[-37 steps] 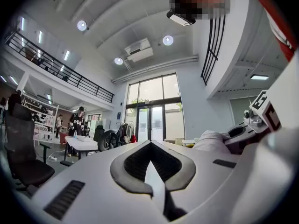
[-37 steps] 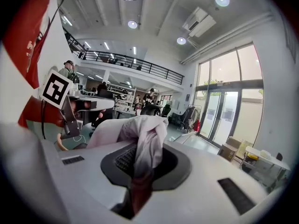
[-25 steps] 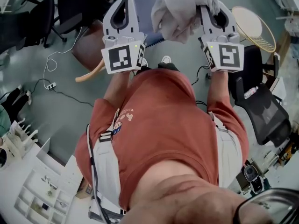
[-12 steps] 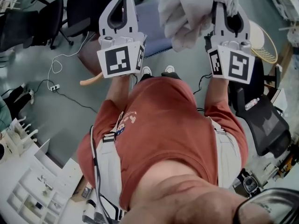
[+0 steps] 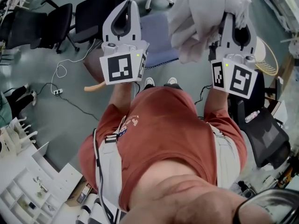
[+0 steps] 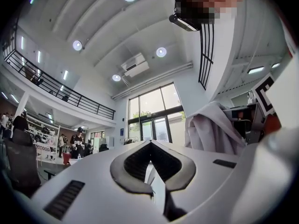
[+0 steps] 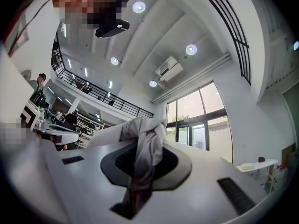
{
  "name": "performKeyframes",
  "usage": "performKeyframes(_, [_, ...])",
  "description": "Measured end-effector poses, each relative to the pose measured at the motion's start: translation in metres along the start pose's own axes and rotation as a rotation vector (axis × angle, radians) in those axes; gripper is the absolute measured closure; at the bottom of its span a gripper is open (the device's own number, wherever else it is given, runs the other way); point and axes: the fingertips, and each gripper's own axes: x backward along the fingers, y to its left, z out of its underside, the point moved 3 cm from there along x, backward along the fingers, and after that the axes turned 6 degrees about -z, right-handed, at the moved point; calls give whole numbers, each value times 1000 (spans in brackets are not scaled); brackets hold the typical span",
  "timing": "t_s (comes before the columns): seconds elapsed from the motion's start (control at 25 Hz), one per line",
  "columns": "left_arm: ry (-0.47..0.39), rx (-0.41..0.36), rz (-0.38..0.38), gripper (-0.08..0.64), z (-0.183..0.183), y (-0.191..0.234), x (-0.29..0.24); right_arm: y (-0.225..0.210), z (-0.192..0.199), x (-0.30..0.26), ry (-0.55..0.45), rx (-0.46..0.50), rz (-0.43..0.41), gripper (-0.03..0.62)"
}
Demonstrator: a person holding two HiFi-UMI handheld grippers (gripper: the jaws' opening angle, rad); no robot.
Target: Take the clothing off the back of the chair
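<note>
A white garment (image 5: 205,13) hangs bunched from my right gripper (image 5: 236,24), which is shut on a fold of it; in the right gripper view the cloth (image 7: 148,143) is pinched between the jaws and drapes over them. My left gripper (image 5: 125,3) is raised beside it at the left, shut with nothing visibly in it, its tips meeting (image 6: 150,143). From the left gripper view the garment (image 6: 212,127) shows off to the right. Far below, between the grippers, is a chair with a blue seat (image 5: 156,36).
Black office chairs (image 5: 91,13) stand at the upper left and another black chair (image 5: 264,125) at the right. A round wicker piece (image 5: 267,55) lies near it. A white cable (image 5: 60,71) runs over the floor, and white shelving (image 5: 28,190) sits at the lower left.
Both grippers have risen, the right one carrying the white garment higher above the chair. The jaws of both stay as they were.
</note>
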Motion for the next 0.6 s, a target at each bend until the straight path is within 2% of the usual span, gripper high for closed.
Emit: performKeyframes(0.6, [8,-14,-2,546,-11,4,-1,0,8,-6,41,-9,-5,540])
